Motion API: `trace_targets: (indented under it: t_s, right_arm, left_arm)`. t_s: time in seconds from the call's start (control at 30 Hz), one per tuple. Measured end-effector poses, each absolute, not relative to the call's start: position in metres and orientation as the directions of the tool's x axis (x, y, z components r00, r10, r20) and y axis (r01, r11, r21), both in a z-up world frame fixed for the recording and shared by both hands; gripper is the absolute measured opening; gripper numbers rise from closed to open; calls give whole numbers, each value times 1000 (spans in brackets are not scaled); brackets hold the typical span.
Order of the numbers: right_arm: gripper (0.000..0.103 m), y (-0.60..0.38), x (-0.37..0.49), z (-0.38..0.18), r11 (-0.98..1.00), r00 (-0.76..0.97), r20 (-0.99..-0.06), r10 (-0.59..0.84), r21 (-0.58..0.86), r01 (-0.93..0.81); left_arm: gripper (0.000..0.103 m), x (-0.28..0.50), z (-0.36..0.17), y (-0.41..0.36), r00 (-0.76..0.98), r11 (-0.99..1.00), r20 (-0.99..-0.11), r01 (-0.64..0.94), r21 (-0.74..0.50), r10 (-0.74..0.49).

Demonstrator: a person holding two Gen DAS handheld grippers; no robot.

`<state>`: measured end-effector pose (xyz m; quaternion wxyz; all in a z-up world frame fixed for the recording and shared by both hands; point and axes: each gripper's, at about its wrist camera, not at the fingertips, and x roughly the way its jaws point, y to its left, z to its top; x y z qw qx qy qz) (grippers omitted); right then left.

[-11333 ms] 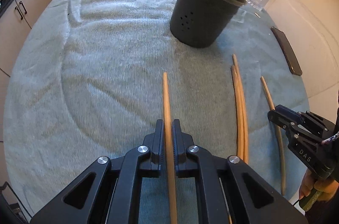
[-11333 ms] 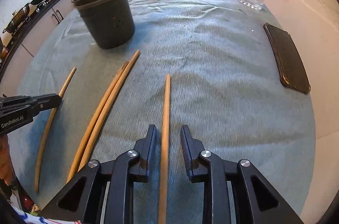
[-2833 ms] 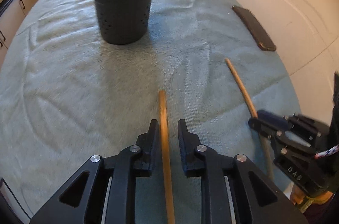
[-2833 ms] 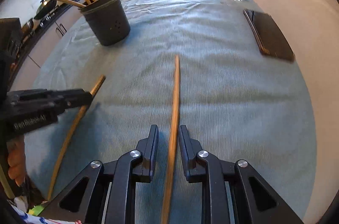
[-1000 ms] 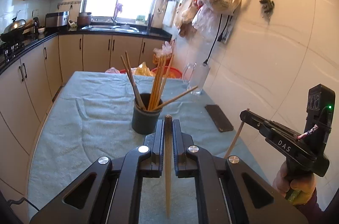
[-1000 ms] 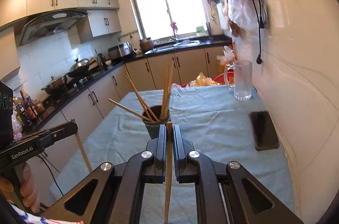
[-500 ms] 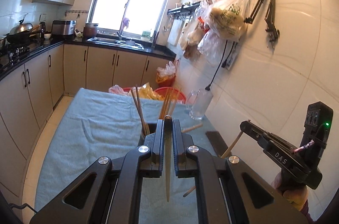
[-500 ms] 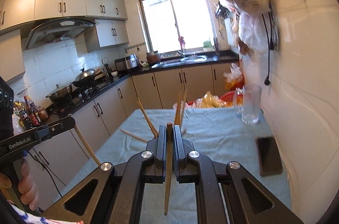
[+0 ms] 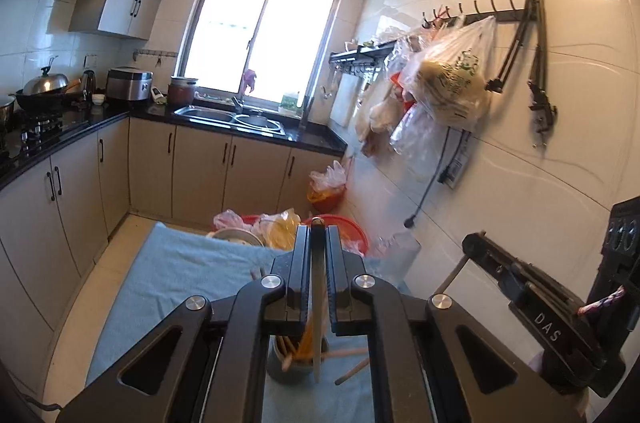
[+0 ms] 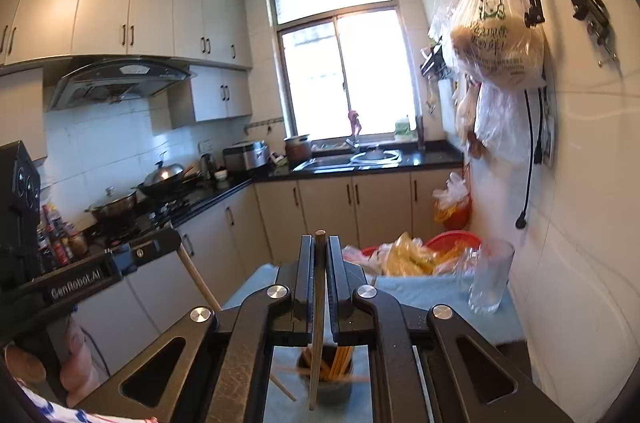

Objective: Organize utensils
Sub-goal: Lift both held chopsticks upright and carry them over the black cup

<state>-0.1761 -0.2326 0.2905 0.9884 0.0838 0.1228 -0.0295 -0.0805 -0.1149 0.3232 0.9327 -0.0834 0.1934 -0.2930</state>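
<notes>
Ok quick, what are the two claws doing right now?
Left claw: closed on a chopstick, above the holder.
Right claw: closed on another chopstick.

A clear glass (image 10: 490, 277) stands on the blue cloth (image 10: 432, 293) at four o'clock — plastic bags (image 10: 498, 43) hang at one o'clock.

Both my wrist cams sit high over the surface (image 9: 168, 287), aimed level down the kitchen at the window (image 9: 256, 39). They share that window (image 10: 344, 71), and each catches the other rig at frame edge.
</notes>
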Motion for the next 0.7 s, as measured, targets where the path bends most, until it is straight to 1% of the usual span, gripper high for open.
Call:
trace_targets:
  t_s: [0.17,0.47,0.7]
  right_arm:
    - [6,-246,-144,292,980,970,-227,-85,158,123]
    - [6,-275,-108,267,966,951,-290,-111,192,171]
    - [6,-279,-103,261,968,951,-295,-91,199,154]
  left_arm:
    - [7,-52,321,-137,777,837,-312,493,-237,-546]
    - [7,-14,292,-159,757,846,-378,476,-241,-533]
    - [7,-8,285,-169,770,859,-382,471,-199,-510]
